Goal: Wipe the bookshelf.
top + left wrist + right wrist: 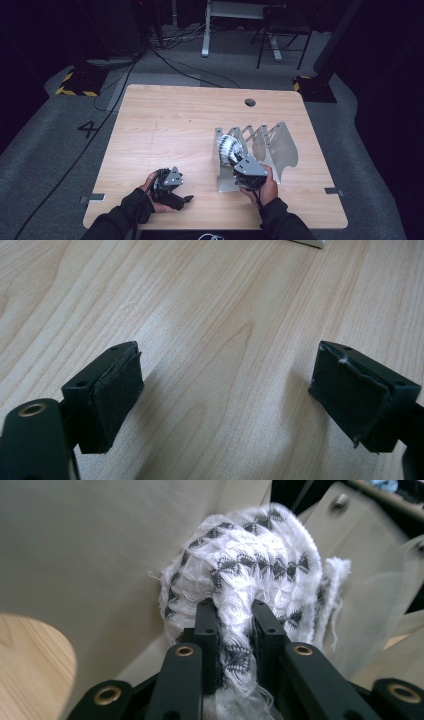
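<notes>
Pale wood table under dim room light, and on it my right gripper is clamped on a rolled cloth, white knit with black triangles, fringed and soft, sitting in the first slot of the grey rack. I judge the loose fringe could snag a divider and unroll, or the rack could slide. My left gripper idles, jaws apart and empty.

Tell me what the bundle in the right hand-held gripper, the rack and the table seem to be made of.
Bundle: woven cloth, white with black pattern, frayed threads showing.
Rack: probably sheet metal or plastic; thin, smooth, matte grey dividers.
Table: pale wood-look top with visible grain, possibly laminate.
</notes>
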The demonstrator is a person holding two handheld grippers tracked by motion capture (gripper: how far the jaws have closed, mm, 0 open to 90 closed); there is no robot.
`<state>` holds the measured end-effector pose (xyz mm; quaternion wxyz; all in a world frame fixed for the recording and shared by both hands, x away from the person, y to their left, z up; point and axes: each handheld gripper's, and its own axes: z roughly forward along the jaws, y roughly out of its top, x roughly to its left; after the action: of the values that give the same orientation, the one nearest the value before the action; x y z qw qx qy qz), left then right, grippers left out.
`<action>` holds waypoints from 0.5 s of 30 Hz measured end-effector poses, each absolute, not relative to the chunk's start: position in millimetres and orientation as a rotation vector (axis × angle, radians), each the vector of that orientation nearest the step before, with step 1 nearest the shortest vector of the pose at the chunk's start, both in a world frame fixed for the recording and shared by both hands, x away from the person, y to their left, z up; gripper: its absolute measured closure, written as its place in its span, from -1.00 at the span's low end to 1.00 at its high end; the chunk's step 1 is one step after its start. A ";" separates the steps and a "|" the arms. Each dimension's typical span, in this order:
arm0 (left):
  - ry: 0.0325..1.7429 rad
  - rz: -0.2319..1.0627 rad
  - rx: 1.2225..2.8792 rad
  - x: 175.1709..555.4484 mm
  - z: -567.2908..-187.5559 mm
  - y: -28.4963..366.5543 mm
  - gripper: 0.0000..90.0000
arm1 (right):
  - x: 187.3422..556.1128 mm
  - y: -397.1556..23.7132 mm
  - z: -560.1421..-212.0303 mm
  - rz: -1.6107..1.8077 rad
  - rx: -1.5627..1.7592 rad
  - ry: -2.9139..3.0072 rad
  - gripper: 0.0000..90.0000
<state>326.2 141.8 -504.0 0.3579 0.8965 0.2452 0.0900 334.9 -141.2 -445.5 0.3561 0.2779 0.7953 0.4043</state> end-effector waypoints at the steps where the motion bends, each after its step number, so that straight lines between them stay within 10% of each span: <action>1: 0.632 0.232 2.313 326.2 -504.0 141.8 -0.70 | 331.3 -140.9 -441.8 1.051 0.701 2.023 0.71; 15: 0.632 0.234 2.314 326.2 -503.9 141.9 -0.70 | 315.1 -143.9 -431.7 1.050 0.643 1.971 0.71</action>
<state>326.2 141.9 -503.9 0.3578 0.8965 0.2451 0.0908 315.1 -143.9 -431.7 0.3975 0.2538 0.7782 0.4147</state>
